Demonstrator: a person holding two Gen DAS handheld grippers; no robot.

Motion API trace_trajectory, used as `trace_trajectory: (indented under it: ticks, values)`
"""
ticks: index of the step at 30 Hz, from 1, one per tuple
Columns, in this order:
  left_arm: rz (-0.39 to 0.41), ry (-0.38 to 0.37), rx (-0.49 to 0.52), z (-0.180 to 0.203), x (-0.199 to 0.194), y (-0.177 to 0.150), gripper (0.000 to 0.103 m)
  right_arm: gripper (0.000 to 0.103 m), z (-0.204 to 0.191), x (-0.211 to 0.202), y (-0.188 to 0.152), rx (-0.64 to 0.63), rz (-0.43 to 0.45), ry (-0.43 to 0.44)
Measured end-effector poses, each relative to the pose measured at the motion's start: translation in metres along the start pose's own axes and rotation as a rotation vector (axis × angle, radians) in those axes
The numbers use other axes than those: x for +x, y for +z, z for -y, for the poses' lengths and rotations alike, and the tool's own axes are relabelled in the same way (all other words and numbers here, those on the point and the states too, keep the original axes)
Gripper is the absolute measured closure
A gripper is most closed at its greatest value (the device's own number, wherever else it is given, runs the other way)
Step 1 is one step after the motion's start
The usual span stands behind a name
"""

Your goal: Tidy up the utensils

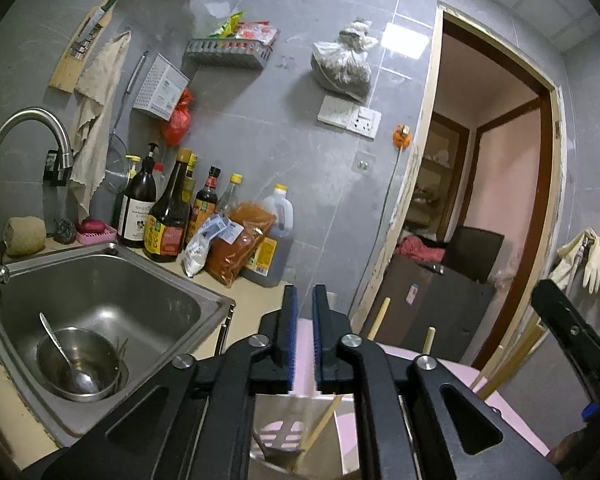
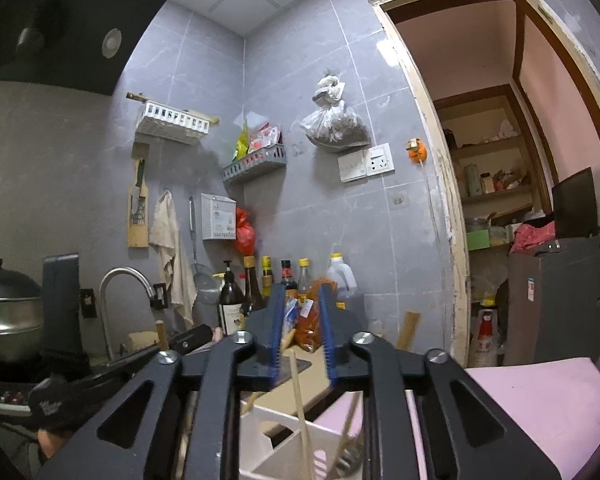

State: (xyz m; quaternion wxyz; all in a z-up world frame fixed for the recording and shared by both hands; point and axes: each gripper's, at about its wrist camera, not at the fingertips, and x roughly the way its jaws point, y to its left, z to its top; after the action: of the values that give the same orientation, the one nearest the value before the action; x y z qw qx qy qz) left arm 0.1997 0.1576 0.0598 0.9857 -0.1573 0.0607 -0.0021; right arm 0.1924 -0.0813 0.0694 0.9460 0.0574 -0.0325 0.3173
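A gray-tiled kitchen with a steel sink [image 1: 100,280]. The white utensil holder [image 2: 284,436] holds wooden chopsticks [image 2: 302,408]. Left gripper [image 1: 305,312] pinches its wall; right gripper [image 2: 303,320] is open, holding nothing.

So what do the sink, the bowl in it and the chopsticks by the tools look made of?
Sink: brushed stainless steel by its dull grey sheen. Bowl: also steel, shinier, with mirror-like reflections. Chopsticks: pale tan and matte, probably bamboo or wood; the grain is too small to confirm.
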Motion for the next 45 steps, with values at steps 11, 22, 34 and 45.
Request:
trace_trajectory:
  ticks: [11, 22, 34, 45]
  values:
    - [-0.079, 0.052, 0.000, 0.007, -0.027, -0.002, 0.063, 0.080, 0.015, -0.037, 0.002, 0.004, -0.116, -0.096]
    - [-0.066, 0.071, 0.051, 0.026, -0.078, 0.002, 0.042, 0.072, 0.018, -0.071, 0.007, 0.022, -0.166, -0.163]
    - [-0.181, -0.042, 0.095, 0.051, -0.101, -0.026, 0.026, 0.059, 0.014, -0.115, 0.014, 0.029, -0.191, -0.250]
    - [-0.208, -0.150, 0.137, 0.073, -0.124, -0.044, 0.016, 0.033, 0.011, -0.162, 0.014, 0.031, -0.212, -0.388]
